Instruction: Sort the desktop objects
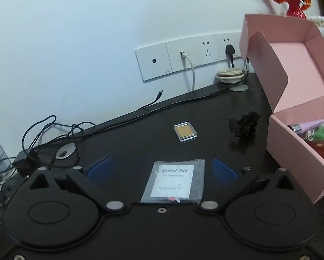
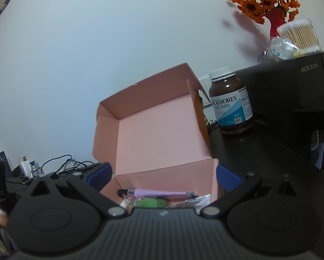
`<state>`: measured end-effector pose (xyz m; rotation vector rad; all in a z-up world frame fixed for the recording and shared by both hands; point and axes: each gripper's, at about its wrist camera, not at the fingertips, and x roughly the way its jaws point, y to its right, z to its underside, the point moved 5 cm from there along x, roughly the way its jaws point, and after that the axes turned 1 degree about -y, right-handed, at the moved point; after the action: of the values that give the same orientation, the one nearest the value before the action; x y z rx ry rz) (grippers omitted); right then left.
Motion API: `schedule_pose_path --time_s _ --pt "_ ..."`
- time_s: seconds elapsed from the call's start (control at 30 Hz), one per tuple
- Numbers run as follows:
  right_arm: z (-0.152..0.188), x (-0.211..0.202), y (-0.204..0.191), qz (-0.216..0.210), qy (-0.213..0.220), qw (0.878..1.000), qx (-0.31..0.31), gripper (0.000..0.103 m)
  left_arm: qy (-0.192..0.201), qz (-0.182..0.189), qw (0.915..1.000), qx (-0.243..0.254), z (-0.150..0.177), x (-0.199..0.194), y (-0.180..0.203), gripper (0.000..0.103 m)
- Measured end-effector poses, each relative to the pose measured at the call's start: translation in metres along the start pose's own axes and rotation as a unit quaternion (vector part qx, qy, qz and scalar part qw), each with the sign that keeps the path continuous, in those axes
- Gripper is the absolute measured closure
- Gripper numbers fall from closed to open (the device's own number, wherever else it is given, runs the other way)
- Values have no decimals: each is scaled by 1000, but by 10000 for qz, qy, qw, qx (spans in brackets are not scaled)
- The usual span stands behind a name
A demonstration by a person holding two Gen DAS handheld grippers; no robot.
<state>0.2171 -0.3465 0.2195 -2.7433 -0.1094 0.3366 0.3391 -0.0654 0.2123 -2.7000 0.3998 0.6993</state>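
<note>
Glossy black desk, crinkly alcohol-pad packet.

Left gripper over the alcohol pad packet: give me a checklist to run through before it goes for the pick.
1. Left gripper open: ok, blue pads stand wide apart.
2. Alcohol pad packet between the fingers: ok, lying flat on the desk.
3. Pads touching the packet: not ok, both are clear of it.
4. Pink box open: ok, lid up.
5. Room left in the box: cannot tell; a purple pen and green items already lie inside.
6. Right gripper holding nothing: ok.
</note>
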Motion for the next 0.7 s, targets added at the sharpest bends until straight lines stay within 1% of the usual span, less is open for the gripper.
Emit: schedule_pose_path --time_s 0.07,0.17,0.3,0.4,0.53,0.7 --pt "0 0 0 -6 -7 10000 9 1 -137 11 9999 -37 -1 8 -1 0" --pt "0 0 1 0 -6 10000 29 1 -218 -121 9997 34 -1 18 0 0" --pt "-1 -1 1 -7 17 10000 29 1 -368 -116 9992 84 4 30 1 0" --pt "0 0 0 -15 -6 10000 4 1 -439 -194 9988 120 7 34 2 0" --pt "0 0 -1 -21 -14 10000 -15 1 -608 -142 9980 47 8 40 -1 0" --pt "0 0 0 1 8 10000 12 1 -737 19 9970 -221 9 45 -8 0"
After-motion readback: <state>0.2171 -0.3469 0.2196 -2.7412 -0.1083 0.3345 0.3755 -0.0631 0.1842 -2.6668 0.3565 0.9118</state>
